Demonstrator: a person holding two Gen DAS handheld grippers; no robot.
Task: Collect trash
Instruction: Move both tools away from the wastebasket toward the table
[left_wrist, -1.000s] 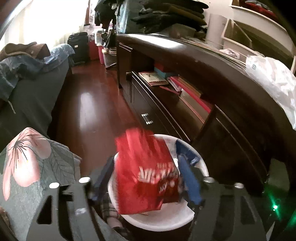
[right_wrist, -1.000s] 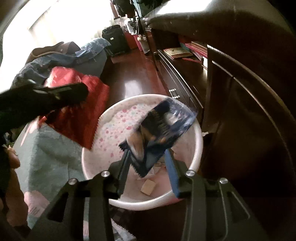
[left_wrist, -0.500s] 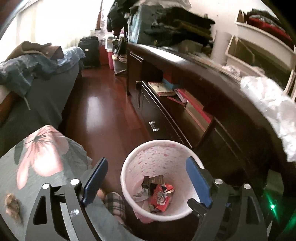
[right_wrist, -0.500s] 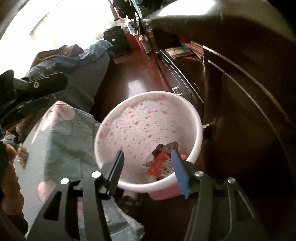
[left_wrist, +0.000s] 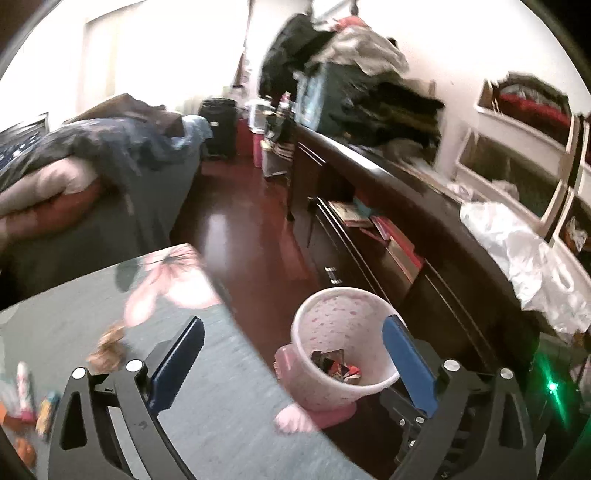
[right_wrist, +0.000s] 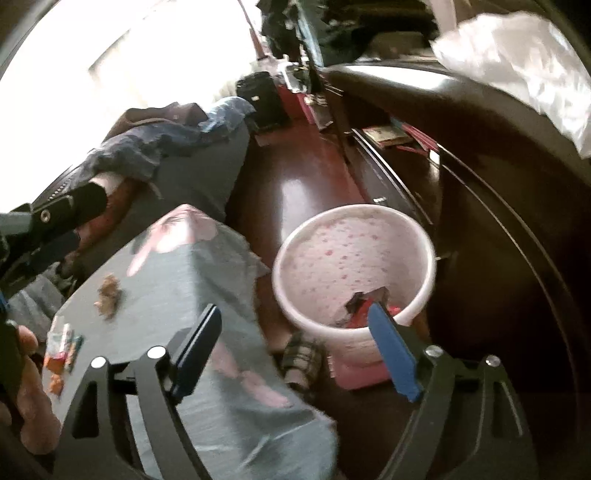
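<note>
Both grippers, left and right, gape wide, holding nothing. Bin on floor beside table holds wrappers. Only right view shows slipper.

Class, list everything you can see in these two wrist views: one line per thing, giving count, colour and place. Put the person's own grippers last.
Waste bin: one, white with pink spots, on the floor beside the dark cabinet.
Wrappers: several, red and dark, at the bottom of the bin.
Table: one, grey cloth with pink flowers, left of the bin.
Brown scraps: a small cluster, on the table.
Small packets: a few, red, white and green, at the table's near left edge; blurred.
White plastic bag: one, on the cabinet top.
Books: several, reddish, on the cabinet shelf.
Left gripper: one, black with blue pads, open, empty.
Right gripper: one, same colours, open, empty.
</note>
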